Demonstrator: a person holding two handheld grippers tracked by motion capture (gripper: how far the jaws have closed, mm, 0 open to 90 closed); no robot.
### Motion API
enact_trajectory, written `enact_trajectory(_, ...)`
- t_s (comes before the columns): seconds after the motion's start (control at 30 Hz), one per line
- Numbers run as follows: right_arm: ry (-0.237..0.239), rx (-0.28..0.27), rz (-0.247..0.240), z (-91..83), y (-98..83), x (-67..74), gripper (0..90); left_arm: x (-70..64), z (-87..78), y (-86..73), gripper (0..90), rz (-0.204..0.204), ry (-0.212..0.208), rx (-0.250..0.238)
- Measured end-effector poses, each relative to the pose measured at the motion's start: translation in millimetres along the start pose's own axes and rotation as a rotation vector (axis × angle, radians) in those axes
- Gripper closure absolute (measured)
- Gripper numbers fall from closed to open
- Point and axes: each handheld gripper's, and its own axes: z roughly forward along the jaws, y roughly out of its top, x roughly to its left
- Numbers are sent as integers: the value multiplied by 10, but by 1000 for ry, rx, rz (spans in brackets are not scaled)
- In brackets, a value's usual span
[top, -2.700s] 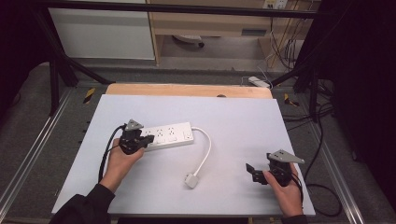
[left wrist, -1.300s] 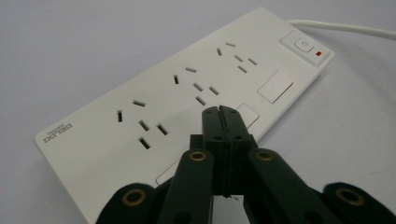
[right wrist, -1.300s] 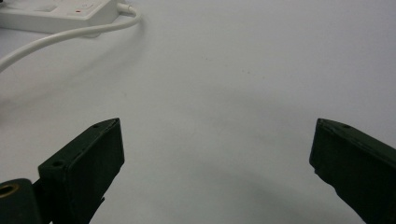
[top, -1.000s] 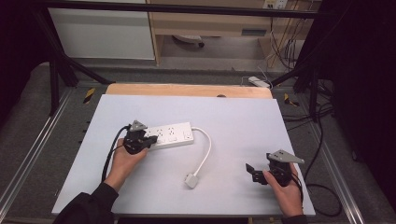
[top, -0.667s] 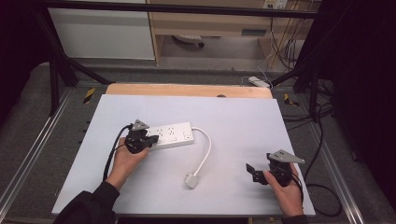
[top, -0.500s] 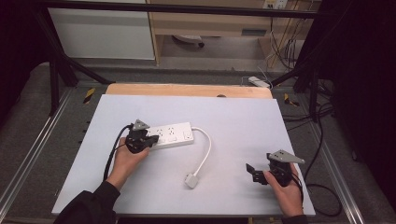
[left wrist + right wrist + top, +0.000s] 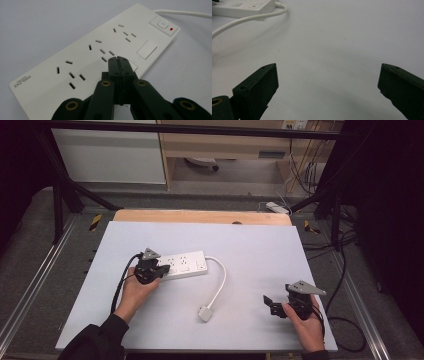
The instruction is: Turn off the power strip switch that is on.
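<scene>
We are resting the left gripper [image 7: 119, 60], jaws pinched together on nothing, on the near end of the strip [image 7: 186, 265], which is lying left of centre on the table [image 7: 260, 245], its long axis running rightward from the tips toward the switch [image 7: 163, 24]. The right gripper [image 7: 327, 82], jaws spread and empty, is sitting well apart. The left gripper view is showing the sockets (the high view is showing the plug [image 7: 204, 313] between both hands).

White table [image 7: 260, 245] with wooden strip at far edge; white power strip [image 7: 185, 265] lies left of centre, cord [image 7: 220, 282] curling to plug [image 7: 204, 313].
</scene>
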Motion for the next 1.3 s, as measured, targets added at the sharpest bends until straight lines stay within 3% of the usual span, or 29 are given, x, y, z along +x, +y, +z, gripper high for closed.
enact_trajectory(0.37, 3, 5, -1, 7, -2, 4, 36, -7, 12, -11, 900, 21, 10, 11)
enact_trajectory(0.57, 3, 3, 1, 5, -1, 3, 36, 0, 10, -11, 900, 13, 7, 10)
enact_trajectory(0.93, 4, 1, 4, -2, 0, -4, 36, 3, -37, 23, 900, 10, 8, -54)
enact_trajectory(1.3, 3, 2, 3, -4, 0, -3, 36, -29, -46, 20, 900, 19, 12, 7)
